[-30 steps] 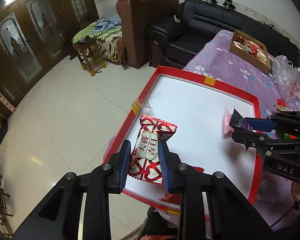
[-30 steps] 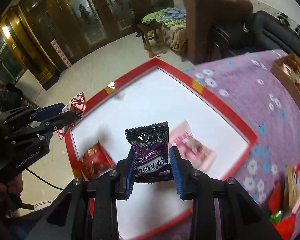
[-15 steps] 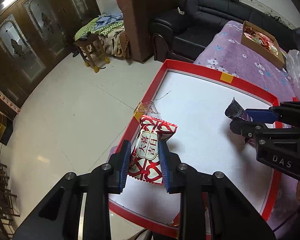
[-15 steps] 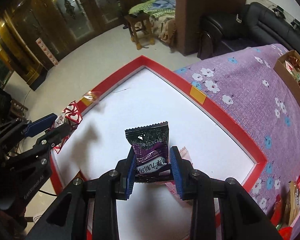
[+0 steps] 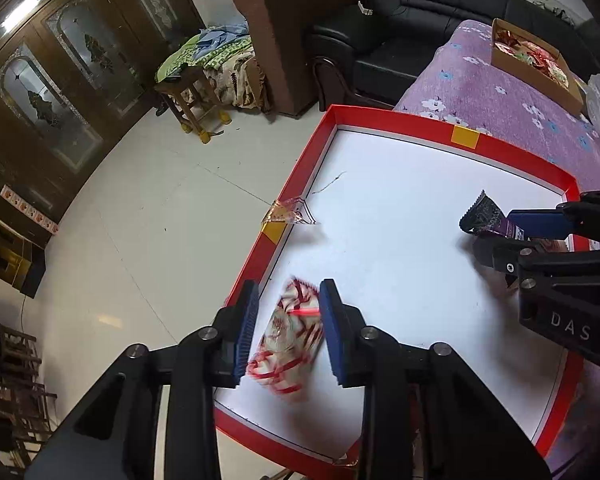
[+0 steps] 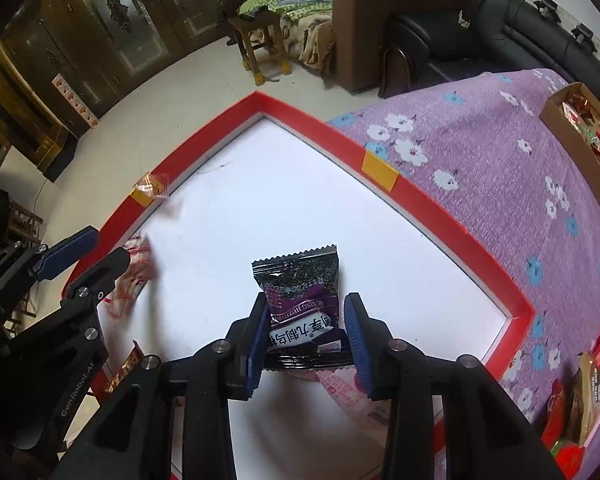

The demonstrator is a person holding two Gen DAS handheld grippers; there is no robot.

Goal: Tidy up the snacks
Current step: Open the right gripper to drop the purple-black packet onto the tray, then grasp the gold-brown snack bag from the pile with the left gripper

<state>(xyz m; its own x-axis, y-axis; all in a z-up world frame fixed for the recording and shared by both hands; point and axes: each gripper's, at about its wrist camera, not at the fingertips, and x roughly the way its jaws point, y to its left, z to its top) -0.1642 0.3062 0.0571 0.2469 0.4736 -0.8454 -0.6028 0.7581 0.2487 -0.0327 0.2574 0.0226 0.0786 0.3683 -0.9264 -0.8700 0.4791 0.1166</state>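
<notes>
A red-rimmed white tray (image 5: 400, 120) lies on a purple flowered cloth (image 5: 500, 100). My left gripper (image 5: 289, 292) hangs over the tray's left edge with its jaws opening. A red-and-white snack packet (image 5: 288, 340) sits blurred and tilted between its fingers, and the pads no longer press on it. My right gripper (image 6: 307, 300) is over the middle of the tray (image 6: 440, 208), its jaws opening too. A black-and-purple snack packet (image 6: 300, 304) stands between them with a gap on its right side. The left wrist view shows that packet (image 5: 484, 216) at the right.
A pink packet (image 6: 340, 388) lies on the tray under the right gripper, and a red one (image 6: 128, 364) near its front corner. A clear wrapper (image 5: 292, 214) sits on the tray's left rim. A cardboard box of snacks (image 5: 532, 60) and more bags (image 6: 588, 392) rest on the cloth.
Both grippers sank closer to the tray and their jaws widened. The red-and-white packet slipped down and tilted between the left fingers. The purple packet stays between the right fingers.
</notes>
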